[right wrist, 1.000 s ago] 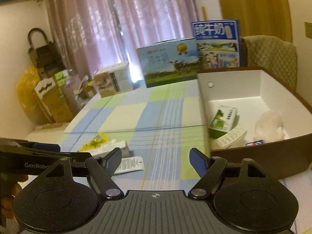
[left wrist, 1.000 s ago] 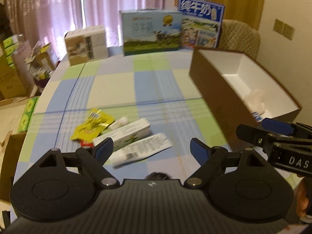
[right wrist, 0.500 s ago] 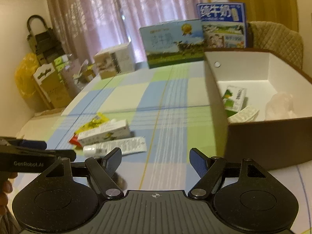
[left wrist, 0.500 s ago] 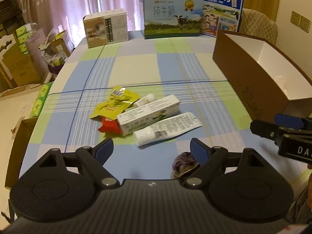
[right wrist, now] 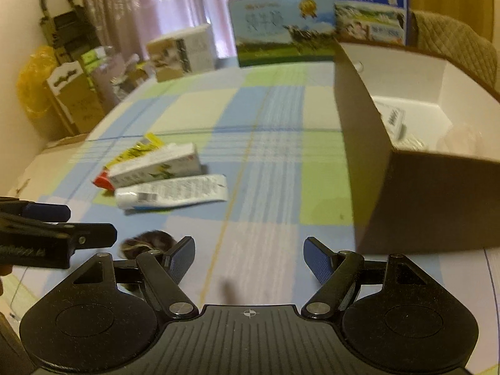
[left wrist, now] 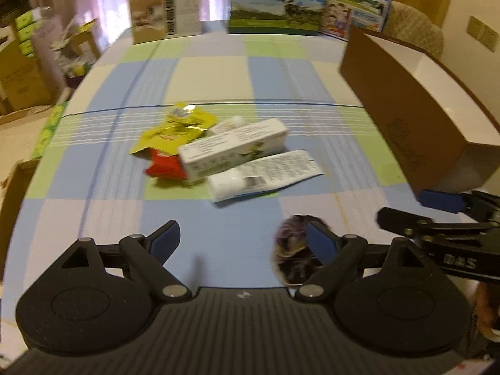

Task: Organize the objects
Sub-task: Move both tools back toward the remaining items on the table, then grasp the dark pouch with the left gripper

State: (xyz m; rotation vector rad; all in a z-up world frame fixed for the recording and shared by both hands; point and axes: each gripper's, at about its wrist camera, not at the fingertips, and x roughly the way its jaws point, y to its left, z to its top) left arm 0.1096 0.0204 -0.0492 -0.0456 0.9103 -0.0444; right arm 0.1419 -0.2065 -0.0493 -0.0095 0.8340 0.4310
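A small pile lies mid-table: a white toothpaste carton [left wrist: 232,151], a white tube [left wrist: 265,172], a yellow packet [left wrist: 175,131] and a red packet [left wrist: 164,165]. A dark furry ball [left wrist: 290,243] sits nearer, partly behind one finger of my left gripper [left wrist: 243,237]. That gripper's jaws are opening, with only tablecloth between them. My right gripper [right wrist: 250,250] stands open over bare cloth, to the right of the furry ball [right wrist: 147,243] and left of the brown box [right wrist: 422,197]. The carton [right wrist: 156,168] and tube [right wrist: 172,192] lie ahead to its left.
The brown box [left wrist: 406,118] has a white inside and holds a small carton [right wrist: 395,118] and a pale soft item [right wrist: 462,140]. Milk cartons [left wrist: 275,9] and a beige box [left wrist: 165,12] stand along the far edge. Cardboard boxes [right wrist: 75,100] crowd the floor at left.
Both grippers have sunk toward the table and tipped downward. The pile now looks nearer, and the furry ball has come into view by the left gripper's finger.
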